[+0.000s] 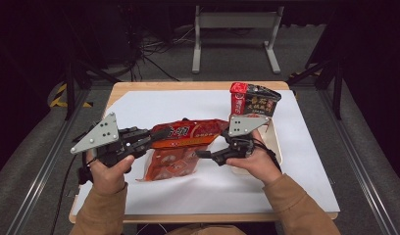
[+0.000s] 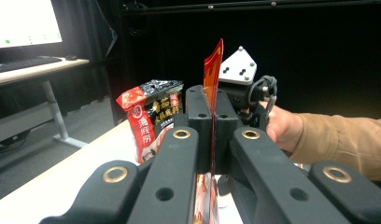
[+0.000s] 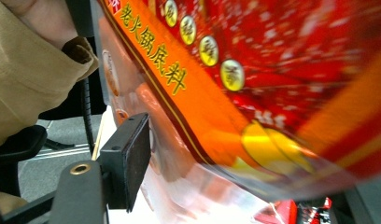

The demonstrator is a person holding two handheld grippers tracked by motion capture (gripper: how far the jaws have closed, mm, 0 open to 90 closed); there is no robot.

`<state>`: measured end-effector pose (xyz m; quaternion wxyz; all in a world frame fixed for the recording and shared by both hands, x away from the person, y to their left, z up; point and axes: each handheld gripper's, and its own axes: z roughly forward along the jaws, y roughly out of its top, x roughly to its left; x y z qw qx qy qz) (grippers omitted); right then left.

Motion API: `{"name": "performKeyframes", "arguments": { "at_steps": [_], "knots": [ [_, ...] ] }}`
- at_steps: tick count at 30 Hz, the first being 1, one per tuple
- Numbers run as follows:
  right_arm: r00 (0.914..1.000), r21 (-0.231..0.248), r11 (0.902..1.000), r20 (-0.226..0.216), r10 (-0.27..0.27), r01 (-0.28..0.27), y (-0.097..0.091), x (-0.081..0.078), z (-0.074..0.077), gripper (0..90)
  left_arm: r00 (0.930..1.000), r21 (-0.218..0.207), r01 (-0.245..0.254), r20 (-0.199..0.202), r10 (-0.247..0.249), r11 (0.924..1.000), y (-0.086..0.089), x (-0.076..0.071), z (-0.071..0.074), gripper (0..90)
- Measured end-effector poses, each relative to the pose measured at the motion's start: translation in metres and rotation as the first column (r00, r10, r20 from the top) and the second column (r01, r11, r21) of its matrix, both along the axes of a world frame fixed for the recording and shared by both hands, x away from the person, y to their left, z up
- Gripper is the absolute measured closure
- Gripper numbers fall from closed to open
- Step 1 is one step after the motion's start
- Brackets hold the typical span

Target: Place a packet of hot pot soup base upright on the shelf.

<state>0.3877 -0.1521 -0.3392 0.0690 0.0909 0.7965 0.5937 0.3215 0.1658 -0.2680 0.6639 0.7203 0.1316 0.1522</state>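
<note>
The orange-red pouch (image 1: 188,134) carries a yellow-edged orange band with gold characters and gold discs on speckled red; at its 2 o'clock, a black-and-red packet (image 1: 253,100) bears a white roundel; grippers (image 1: 161,133) black with grey plates; white sheet (image 1: 306,147) on tan wooden table (image 1: 198,217); sleeves (image 1: 298,205) tan.

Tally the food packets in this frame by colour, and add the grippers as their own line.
Red-and-orange packets: 1, the flat packet clamped in the left gripper.
Red-and-black packets: 1, the standing packet at the far side of the table.
Grippers: 2, counting the right gripper, jaws open.
Total: 4
</note>
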Motion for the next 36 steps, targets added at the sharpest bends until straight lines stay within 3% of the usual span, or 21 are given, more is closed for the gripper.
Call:
{"name": "performKeyframes", "arguments": {
  "at_steps": [8, 20, 24, 27, 30, 31, 32, 33, 36],
  "knots": [
    [0.9996, 0.026, 0.9995, -0.02, 0.02, -0.019, 0.004, 0.003, -0.006, 31.7, 1.0, 0.006, 0.004, 0.005, -0.004, 1.0, -0.002, 0.0, -0.001, 90.0],
    [0.998, 0.053, 0.9973, 0.039, 0.05, -0.052, 0.006, -0.001, -0.015, 28.8, 0.9999, 0.001, 0.013, -0.003, -0.013, 0.9999, -0.004, 0.0, -0.002, 90.0],
    [0.9971, 0.064, 0.9957, 0.04, 0.064, -0.067, 0.007, -0.002, -0.015, 30.0, 0.9998, -0.005, 0.018, -0.005, -0.018, 0.9998, -0.004, 0.001, -0.003, 90.0],
    [0.9947, 0.059, 0.9935, 0.037, 0.095, -0.097, 0.01, -0.003, -0.016, 36.5, 0.9998, -0.004, 0.02, -0.005, -0.02, 0.9998, -0.005, 0.001, -0.003, 90.0],
    [0.9903, 0.045, 0.9895, 0.029, 0.136, -0.137, 0.011, -0.006, -0.017, 49.9, 0.9998, -0.013, 0.019, -0.005, -0.019, 0.9997, -0.004, 0.001, -0.003, 90.0],
    [0.9903, 0.045, 0.9895, 0.029, 0.136, -0.137, 0.011, -0.006, -0.017, 49.9, 0.9998, -0.013, 0.019, -0.005, -0.019, 0.9997, -0.004, 0.001, -0.003, 90.0],
    [0.9865, 0.036, 0.986, 0.026, 0.162, -0.163, 0.011, -0.007, -0.016, 60.5, 0.9998, -0.014, 0.018, -0.002, -0.018, 0.9997, -0.003, 0.001, -0.003, 90.0],
    [0.984, 0.033, 0.9836, 0.024, 0.177, -0.177, 0.01, -0.008, -0.016, 65.2, 0.9998, -0.016, 0.021, -0.002, -0.021, 0.9997, -0.003, 0.001, -0.003, 90.0],
    [0.9825, 0.022, 0.9832, 0.049, 0.18, -0.181, 0.01, -0.009, -0.014, 68.2, 0.9998, -0.021, 0.018, -0.007, -0.018, 0.9996, -0.002, 0.002, -0.004, 90.0]
  ]
}}
